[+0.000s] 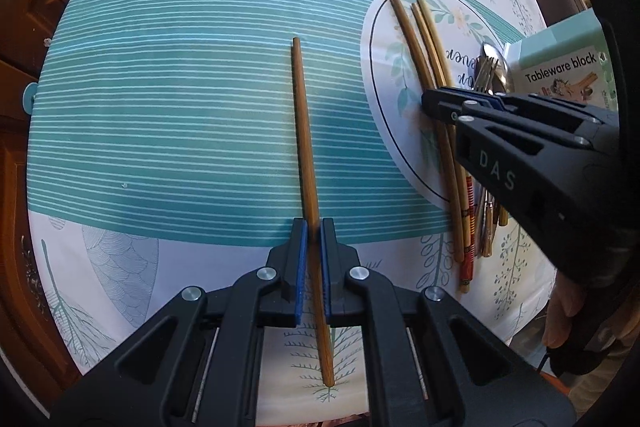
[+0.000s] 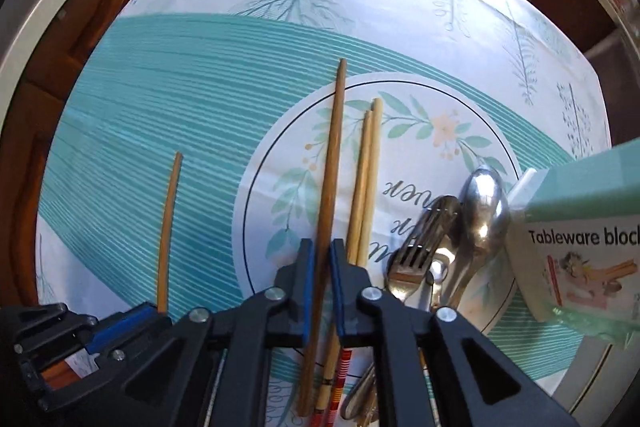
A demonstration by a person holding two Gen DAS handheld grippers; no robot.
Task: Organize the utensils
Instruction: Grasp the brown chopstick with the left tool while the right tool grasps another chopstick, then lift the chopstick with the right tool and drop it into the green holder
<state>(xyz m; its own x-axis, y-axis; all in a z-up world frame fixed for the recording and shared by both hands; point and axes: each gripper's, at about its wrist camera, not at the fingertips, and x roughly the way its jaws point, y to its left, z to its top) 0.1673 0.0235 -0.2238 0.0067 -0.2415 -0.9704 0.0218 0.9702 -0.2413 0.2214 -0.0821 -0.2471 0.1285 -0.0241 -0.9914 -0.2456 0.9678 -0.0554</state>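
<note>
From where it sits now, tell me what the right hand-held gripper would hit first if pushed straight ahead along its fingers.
Likely nothing solid: the right hand-held gripper straddles the dark wooden chopstick and would slide along it. The fork and spoon lie off to its right. Depth is unclear.

A leaf-printed tablecloth (image 1: 168, 115) — teal-striped (with a floral circle) — and dark wooden furniture (image 1: 24, 27) behind.
</note>
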